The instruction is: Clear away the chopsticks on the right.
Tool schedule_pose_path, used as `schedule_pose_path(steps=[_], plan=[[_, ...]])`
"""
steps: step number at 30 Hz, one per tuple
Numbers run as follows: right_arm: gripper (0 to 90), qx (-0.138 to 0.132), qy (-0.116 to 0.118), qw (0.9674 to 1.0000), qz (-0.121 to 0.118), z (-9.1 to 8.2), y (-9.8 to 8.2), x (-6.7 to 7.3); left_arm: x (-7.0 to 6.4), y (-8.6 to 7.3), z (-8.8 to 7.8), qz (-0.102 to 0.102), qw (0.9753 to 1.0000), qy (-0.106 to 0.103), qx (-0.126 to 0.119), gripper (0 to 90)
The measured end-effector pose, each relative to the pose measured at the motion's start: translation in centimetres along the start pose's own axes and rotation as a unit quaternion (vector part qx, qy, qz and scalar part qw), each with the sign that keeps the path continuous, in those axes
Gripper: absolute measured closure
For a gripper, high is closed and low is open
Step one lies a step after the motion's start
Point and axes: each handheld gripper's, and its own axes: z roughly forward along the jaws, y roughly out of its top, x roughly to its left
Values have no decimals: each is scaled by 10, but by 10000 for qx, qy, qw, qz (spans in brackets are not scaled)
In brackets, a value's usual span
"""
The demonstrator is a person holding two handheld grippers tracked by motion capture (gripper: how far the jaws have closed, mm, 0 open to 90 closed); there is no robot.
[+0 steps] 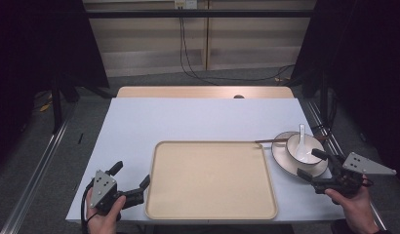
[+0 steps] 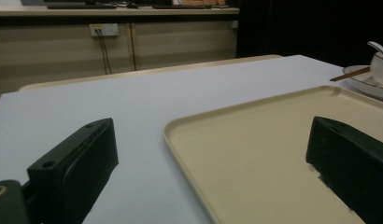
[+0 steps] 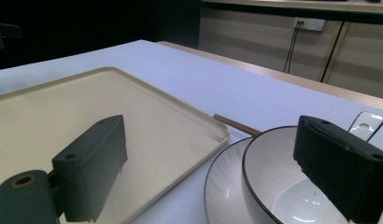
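Observation:
A beige tray lies empty at the front middle of the white table. To its right, a white bowl with a dark rim stands on a white plate. A white spoon rests in the bowl, and brown chopsticks lie across the plate's far side. My left gripper is open at the tray's front left corner. My right gripper is open, its jaws either side of the bowl's near rim.
A wooden strip runs along the table's far edge. Beyond it stands a wall cabinet with a socket and hanging cables. In the left gripper view the bowl, plate and chopsticks sit far right.

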Motion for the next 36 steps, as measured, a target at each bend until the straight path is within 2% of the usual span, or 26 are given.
schedule_pose_path(steps=[1,3,5,7,9,11,15,17,20,21,22,24,27,29,32,36], plan=[[85,68,93,9999,38,0,0,-2,-1,1,0,12,10000,19,-21,19],[66,84,71,9998,137,0,-2,-5,-1,1,0,91,10000,35,-6,16],[45,105,79,9996,236,0,-2,-7,-2,2,1,42,9999,104,11,14],[30,171,96,9993,316,1,-3,-8,-1,2,1,-31,10000,79,0,15],[34,330,51,9992,210,2,-3,-7,-1,2,1,-18,10000,93,-8,14],[37,322,99,9991,272,3,-3,-8,-1,1,2,2,10000,56,30,13],[55,395,159,9989,211,4,-2,-9,1,1,1,17,9999,64,95,12],[73,403,183,9988,208,4,-1,-12,1,0,2,-40,9998,136,131,13],[94,529,376,9976,243,7,3,-17,1,0,4,-5,9999,84,119,12],[94,559,403,9974,229,8,4,-18,1,0,4,22,9998,118,143,12],[94,575,418,9973,186,9,5,-19,1,0,5,-17,9999,37,134,12],[96,668,466,9965,162,10,6,-21,1,0,5,59,9998,52,179,12],[96,648,483,9966,138,9,10,-27,1,0,4,94,9997,62,213,11],[96,695,480,9964,122,7,12,-32,1,0,4,51,9998,38,180,11],[94,657,530,9964,51,4,15,-41,2,0,3,66,9997,143,208,13],[86,720,489,9962,39,3,18,-54,3,-1,4,-8,9997,122,200,12]])
